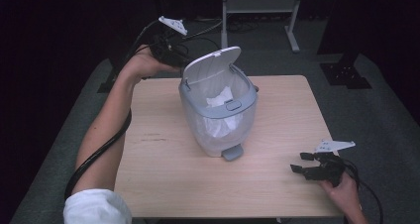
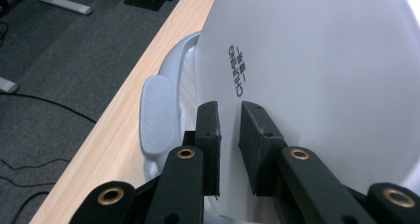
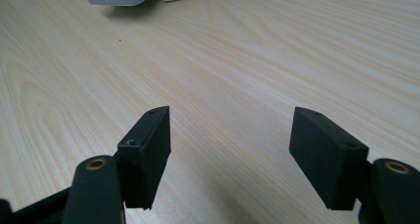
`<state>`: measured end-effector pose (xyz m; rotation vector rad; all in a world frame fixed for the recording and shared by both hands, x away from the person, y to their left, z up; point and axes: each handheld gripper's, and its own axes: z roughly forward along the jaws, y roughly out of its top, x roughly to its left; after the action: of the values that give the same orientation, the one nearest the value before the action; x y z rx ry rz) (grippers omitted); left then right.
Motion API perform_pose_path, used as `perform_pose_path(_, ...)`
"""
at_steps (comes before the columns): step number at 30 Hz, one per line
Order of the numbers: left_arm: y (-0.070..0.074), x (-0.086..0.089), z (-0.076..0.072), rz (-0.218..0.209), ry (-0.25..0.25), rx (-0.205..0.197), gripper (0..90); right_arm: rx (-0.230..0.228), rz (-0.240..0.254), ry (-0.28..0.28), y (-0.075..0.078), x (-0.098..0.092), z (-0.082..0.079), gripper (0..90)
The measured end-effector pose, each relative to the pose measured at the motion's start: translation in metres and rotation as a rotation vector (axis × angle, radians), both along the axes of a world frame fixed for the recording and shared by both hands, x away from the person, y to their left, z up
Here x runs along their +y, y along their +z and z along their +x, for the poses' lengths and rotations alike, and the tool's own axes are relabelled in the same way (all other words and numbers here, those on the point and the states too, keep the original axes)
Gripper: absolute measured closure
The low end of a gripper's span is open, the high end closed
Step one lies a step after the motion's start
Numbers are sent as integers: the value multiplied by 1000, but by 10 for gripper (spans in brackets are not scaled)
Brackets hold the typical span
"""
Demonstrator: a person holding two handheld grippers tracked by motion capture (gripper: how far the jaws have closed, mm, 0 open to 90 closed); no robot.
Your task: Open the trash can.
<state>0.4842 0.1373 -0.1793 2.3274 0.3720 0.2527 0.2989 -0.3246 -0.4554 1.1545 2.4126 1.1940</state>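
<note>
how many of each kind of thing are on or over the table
bins: 1
bin lids: 1
liners with crumpled paper: 1
foot pedals: 1
tongs: 2, left tongs nearly closed at the lid, right tongs open over the table
total: 6

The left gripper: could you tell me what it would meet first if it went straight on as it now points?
Most likely the bin's raised lid, right ahead of the left gripper; whether they already touch is unclear.

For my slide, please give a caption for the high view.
Left gripper behind the bin's raised lid; right gripper open on the table.
</note>
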Motion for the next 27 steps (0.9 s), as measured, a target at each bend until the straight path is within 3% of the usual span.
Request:
perform_pose_path(14, -3, -20, -9, 4, -49, 10, 751, 1, 1, 3, 0, 1, 0, 313)
perform_pose_path(27, -15, -36, -22, 14, -85, 20, 697, 3, -4, 15, -1, 6, 0, 313)
